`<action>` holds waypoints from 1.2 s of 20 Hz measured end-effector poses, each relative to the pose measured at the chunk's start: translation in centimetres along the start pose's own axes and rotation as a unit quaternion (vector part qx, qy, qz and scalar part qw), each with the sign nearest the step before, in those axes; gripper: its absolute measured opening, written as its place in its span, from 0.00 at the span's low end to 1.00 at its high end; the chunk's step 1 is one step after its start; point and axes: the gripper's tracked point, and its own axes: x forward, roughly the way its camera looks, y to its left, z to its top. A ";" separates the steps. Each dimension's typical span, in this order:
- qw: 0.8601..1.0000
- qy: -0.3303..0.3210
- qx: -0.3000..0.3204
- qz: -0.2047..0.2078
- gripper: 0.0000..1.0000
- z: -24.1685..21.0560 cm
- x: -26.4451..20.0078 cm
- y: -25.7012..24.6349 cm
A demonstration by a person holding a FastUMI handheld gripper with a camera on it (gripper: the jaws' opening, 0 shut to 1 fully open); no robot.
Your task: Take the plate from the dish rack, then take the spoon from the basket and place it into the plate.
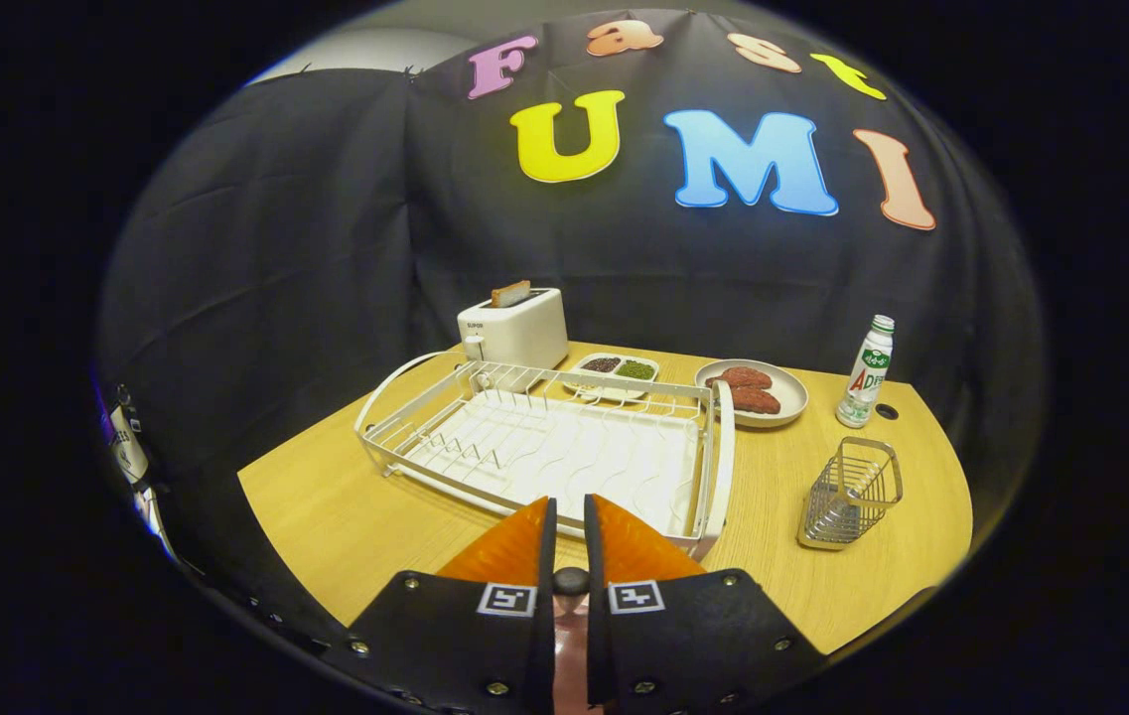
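The wooden worktop [346, 516] is carrying a white dish rack [544, 447], sitting at twelve o'clock just ahead of the hand-held gripper [570, 508]. The wire basket [850, 494] is standing at three o'clock of the rack. The orange fingers [514, 546] are nearly closed, gripping nothing.

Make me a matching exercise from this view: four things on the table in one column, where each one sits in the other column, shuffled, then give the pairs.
Things:
1. toaster
2. drink bottle
3. wire basket
4. plate of sausages

Places:
A. between the dish rack's far right corner and the bottle
B. behind the rack's far left corner, by the black cloth
C. nearer than the bottle, right of the rack
D. far right of the table, next to a round hole

Pairs: 1-B, 2-D, 3-C, 4-A

The tool hovers at the rack's near rim, fingers almost closed and holding nothing.
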 end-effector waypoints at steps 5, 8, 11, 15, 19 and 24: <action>1.000 -0.004 -0.007 -0.011 0.17 0.5 -0.7 -2.2; 1.000 -0.021 -0.001 -0.021 0.17 1.7 -1.6 -3.9; 0.998 -0.050 0.001 -0.041 0.17 4.2 -3.1 -6.1; 0.990 -0.111 -0.010 -0.089 0.17 8.9 -6.3 -9.9; 0.979 -0.159 -0.007 -0.126 0.20 12.8 -9.9 -13.2; 0.971 -0.175 0.000 -0.165 0.57 13.5 -12.7 -16.9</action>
